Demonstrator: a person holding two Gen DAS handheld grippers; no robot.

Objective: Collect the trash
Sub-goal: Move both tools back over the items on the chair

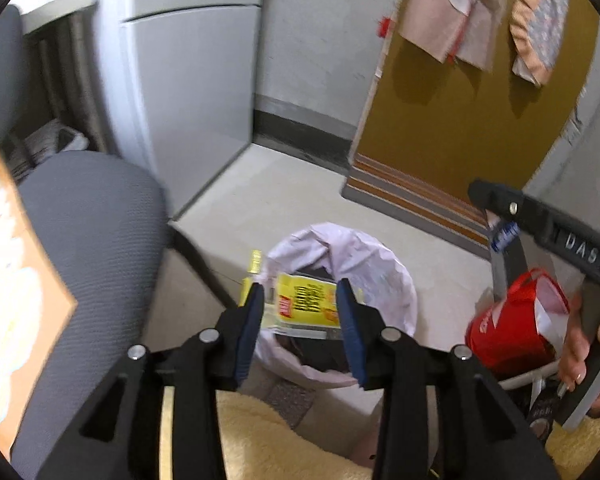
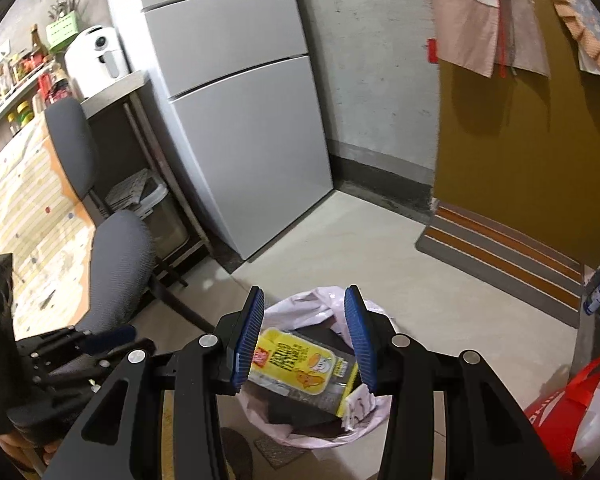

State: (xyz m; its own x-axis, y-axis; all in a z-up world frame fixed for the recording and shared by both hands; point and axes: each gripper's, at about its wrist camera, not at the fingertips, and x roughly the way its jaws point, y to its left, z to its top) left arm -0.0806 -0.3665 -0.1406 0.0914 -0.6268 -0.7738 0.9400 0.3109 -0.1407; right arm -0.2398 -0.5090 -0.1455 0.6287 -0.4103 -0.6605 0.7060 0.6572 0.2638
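A yellow food package (image 2: 300, 364) lies flat on dark rubbish inside the bin with the pink liner (image 2: 300, 300) on the floor. My right gripper (image 2: 305, 294) hangs above the bin, jaws apart, with nothing between the blue pads (image 2: 248, 332). In the left wrist view the same package (image 1: 304, 304) shows beyond my left gripper (image 1: 300, 286), which is open and holds nothing. The bin liner (image 1: 364, 252) lies below it. From the right wrist view the left gripper (image 2: 108, 336) sits off to the left of the bin, by the chair.
A grey office chair (image 2: 120, 264) stands left of the bin, with the white fridge (image 2: 240, 128) behind it. A red bag (image 1: 512, 328) sits to the right beside a grey stool frame. A striped doormat (image 2: 500, 256) lies by the mustard door. A cream rug (image 1: 260, 440) is underfoot.
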